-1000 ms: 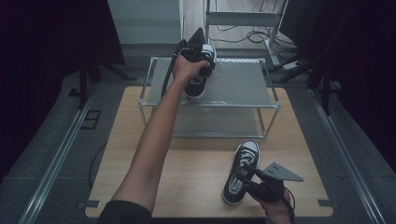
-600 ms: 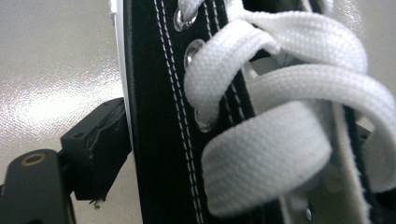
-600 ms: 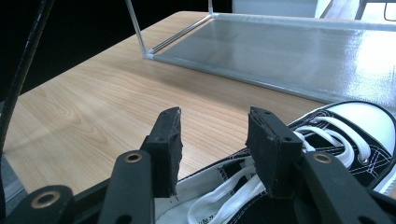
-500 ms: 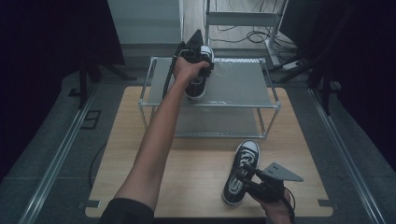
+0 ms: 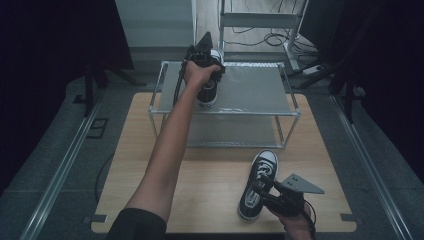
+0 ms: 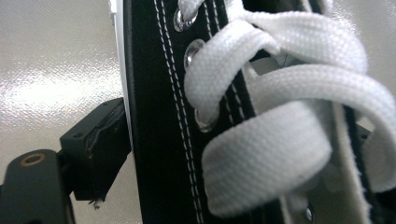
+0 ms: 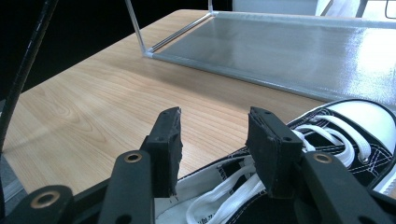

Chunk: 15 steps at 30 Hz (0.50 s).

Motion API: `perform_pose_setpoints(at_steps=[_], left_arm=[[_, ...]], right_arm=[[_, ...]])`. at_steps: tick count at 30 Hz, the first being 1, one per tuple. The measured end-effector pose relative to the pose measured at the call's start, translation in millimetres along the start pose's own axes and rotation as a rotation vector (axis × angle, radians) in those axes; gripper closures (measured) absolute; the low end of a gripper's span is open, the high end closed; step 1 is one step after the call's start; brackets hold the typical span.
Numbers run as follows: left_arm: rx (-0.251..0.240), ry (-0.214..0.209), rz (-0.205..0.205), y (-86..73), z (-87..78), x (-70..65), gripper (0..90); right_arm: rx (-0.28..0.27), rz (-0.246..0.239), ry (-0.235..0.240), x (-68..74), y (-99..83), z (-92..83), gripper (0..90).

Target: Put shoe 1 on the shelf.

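Little has shifted: the left gripper (image 5: 202,54) stays clamped on the black canvas sneaker (image 5: 207,90) atop the metal-framed shelf (image 5: 260,90). The right gripper (image 7: 212,140) hovers, jaws apart, over the second black sneaker (image 5: 256,184) on the wooden desk (image 5: 130,165), its long axis pointing toward the shelf.

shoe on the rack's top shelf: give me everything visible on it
Black canvas sneaker with a white sole edge, white stitching, metal eyelets and flat white laces. It sits on the top shelf of the metal rack, near its left end, lengthwise front to back. The left gripper is shut on it, one black jaw pressed against the outside of the eyelet panel. Its far end is hidden behind the hand.
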State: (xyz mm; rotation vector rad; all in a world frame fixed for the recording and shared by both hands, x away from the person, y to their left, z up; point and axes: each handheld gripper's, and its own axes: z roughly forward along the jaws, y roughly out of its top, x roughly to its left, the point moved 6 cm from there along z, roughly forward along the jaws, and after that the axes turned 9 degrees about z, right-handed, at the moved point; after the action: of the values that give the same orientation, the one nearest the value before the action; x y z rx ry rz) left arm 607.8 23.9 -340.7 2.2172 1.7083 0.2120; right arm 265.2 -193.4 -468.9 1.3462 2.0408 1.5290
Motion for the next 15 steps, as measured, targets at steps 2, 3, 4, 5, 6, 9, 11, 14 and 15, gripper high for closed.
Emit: perform_pose_setpoints(at_steps=[2, 3, 4, 5, 6, 9, 11, 14, 15], left_arm=[[0.005, -0.001, -0.006, 0.2, 1.5, 0.6, 14.6], [0.009, -0.001, -0.009, 0.3, 1.8, 1.2, 14.5], [0.011, 0.000, -0.015, 0.3, 2.0, 1.8, 14.5], [0.013, 0.000, -0.017, 0.3, 2.2, 2.4, 14.5], [0.013, 0.001, -0.021, 0.3, 2.4, 2.9, 14.5], [0.016, 0.004, -0.028, 0.1, 3.2, 3.5, 14.3], [0.020, 0.006, -0.033, -0.2, 4.2, 3.9, 14.3], [0.025, 0.010, -0.036, -0.6, 6.2, 4.5, 14.1], [0.028, 0.009, -0.035, -0.7, 6.9, 4.6, 14.0]], right_arm=[[0.001, 0.000, -0.001, -0.3, 0.0, 0.2, 54.9], [0.001, 0.001, -0.001, -0.5, -0.1, 0.3, 54.9], [0.002, 0.000, -0.001, -0.6, -0.2, 0.5, 54.9], [0.005, 0.000, 0.000, -0.7, -0.4, 0.5, 54.9], [0.004, 0.001, -0.001, -0.6, -0.6, 0.8, 54.9], [0.005, 0.002, 0.000, -0.3, -0.9, 1.3, 54.9], [0.007, 0.000, 0.000, -0.2, -1.1, 1.3, 54.9], [0.007, -0.001, 0.000, -0.1, -1.1, 1.4, 54.9], [0.007, -0.001, 0.000, -0.1, -1.1, 1.5, 54.9]])
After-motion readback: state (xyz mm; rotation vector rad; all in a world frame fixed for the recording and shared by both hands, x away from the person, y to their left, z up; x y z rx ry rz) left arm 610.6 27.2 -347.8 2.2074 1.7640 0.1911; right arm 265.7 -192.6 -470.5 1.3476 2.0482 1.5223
